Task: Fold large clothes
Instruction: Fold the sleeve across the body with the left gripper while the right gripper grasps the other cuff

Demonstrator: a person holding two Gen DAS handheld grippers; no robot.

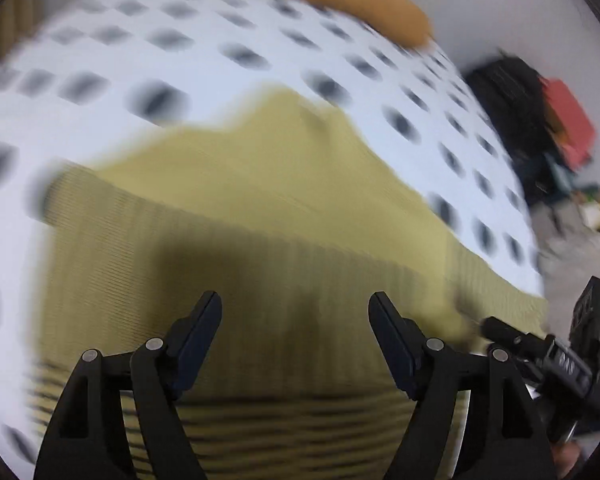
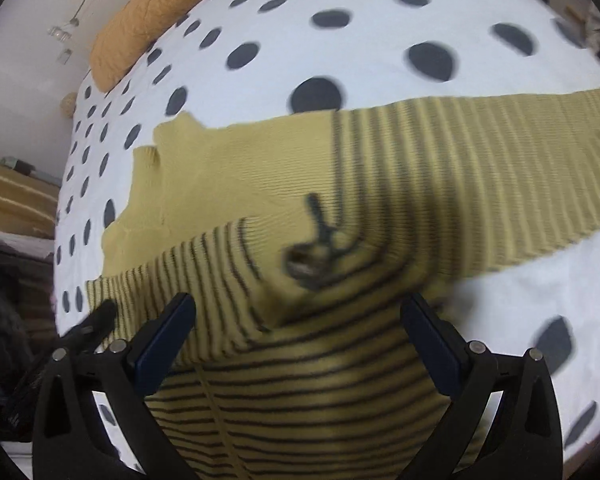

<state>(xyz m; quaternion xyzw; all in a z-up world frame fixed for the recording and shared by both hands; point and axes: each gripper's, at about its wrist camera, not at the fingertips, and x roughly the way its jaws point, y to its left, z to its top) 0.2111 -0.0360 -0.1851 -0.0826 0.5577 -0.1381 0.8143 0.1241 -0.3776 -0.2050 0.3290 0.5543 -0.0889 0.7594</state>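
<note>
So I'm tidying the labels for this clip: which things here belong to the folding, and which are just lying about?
Job: yellow striped sweater; left gripper; right gripper, both open; dotted bedsheet underneath.
Lying about: orange pillow; black bag; red item.

You have a bed under a white cover with dark polka dots (image 2: 340, 40) filling most of both wrist views. Along its far edge lies an orange quilted pillow (image 2: 140, 28), touching the cover, with a pale wall (image 2: 28, 40) behind it and a thin cord with a small fitting (image 2: 62, 34) hanging there. In your left wrist view, off the bed's right side, you can see a blurred black heap (image 1: 508, 92) with something red (image 1: 568, 120) against it
</note>
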